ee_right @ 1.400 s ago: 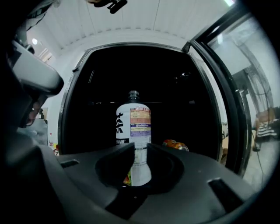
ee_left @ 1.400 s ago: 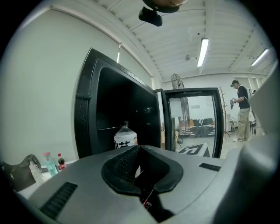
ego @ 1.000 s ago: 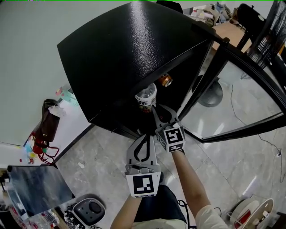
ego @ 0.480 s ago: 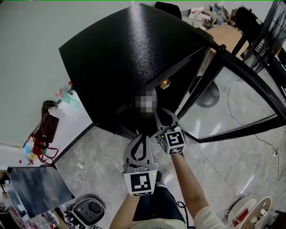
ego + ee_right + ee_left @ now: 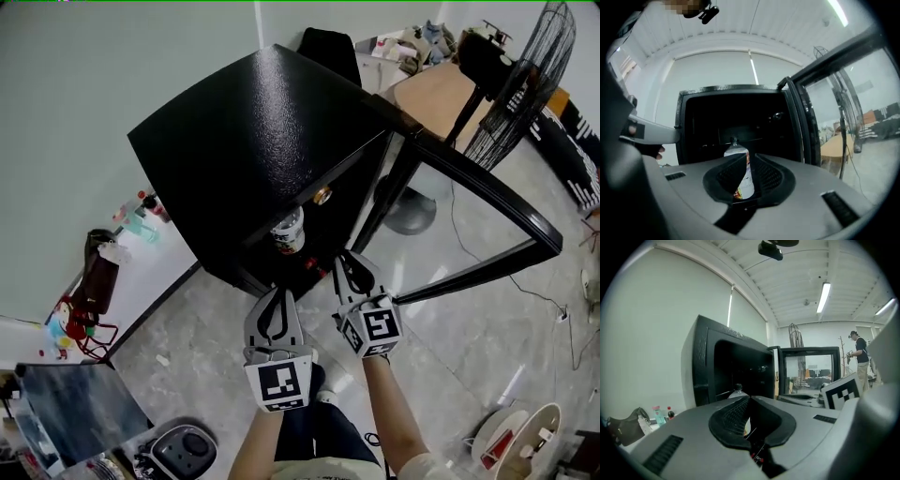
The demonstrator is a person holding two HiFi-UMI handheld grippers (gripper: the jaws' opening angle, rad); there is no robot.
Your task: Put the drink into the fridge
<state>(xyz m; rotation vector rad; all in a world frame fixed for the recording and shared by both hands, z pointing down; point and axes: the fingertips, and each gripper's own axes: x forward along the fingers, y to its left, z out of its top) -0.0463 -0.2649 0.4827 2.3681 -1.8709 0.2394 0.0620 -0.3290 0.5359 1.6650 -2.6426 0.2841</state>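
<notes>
The fridge [image 5: 253,141] mouth is free (door [image 5: 487,192] swung aside) bar the bottle [image 5: 288,230].

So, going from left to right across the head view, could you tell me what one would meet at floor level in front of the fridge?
dark bag → left gripper → right gripper → open fridge door

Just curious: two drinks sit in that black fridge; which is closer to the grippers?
The clear labelled bottle, straight ahead of the right gripper. The small copper-coloured can sits farther off, toward the open door.
</notes>
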